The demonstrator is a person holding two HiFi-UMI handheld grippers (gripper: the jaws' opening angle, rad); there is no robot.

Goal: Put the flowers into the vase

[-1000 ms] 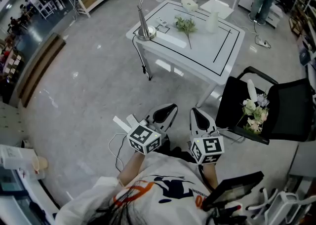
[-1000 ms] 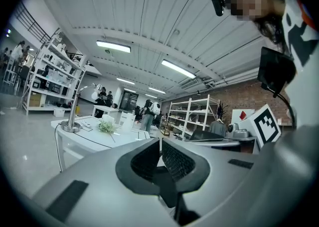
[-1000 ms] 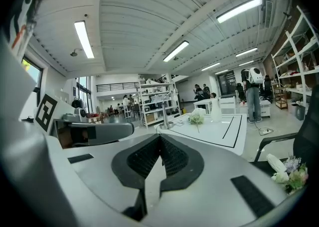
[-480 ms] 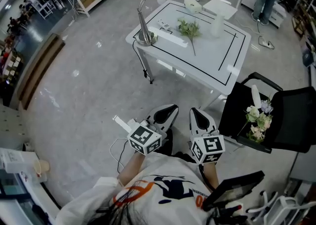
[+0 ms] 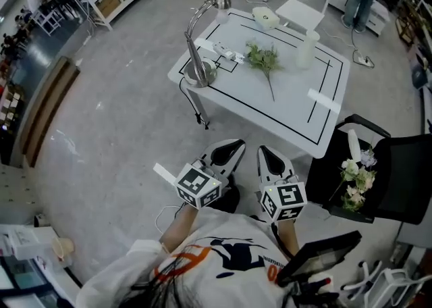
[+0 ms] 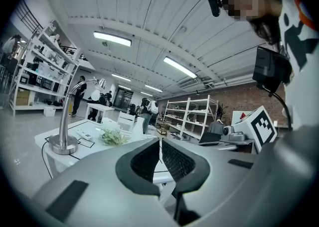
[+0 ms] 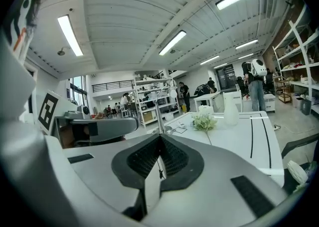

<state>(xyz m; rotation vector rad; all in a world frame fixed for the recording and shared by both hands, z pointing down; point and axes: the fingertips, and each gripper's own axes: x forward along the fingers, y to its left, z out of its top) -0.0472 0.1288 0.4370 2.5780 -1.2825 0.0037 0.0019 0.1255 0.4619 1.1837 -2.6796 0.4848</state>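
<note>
A green leafy flower sprig lies on the white table, with a white vase standing just to its right. Both grippers are held side by side in front of the person, short of the table's near edge. My left gripper is shut with nothing in it, and so is my right gripper. In the left gripper view the shut left gripper faces the sprig. The right gripper view shows the shut right gripper with the sprig and vase beyond it.
A silver desk lamp stands at the table's left corner. To the right, a black chair holds a bouquet of white flowers. A white chair stands behind the table. Shelving and people fill the far room.
Both shut grippers and the head view have advanced toward the table, which now sits nearer and lower in the picture. The black chair has slid further to the lower right.
</note>
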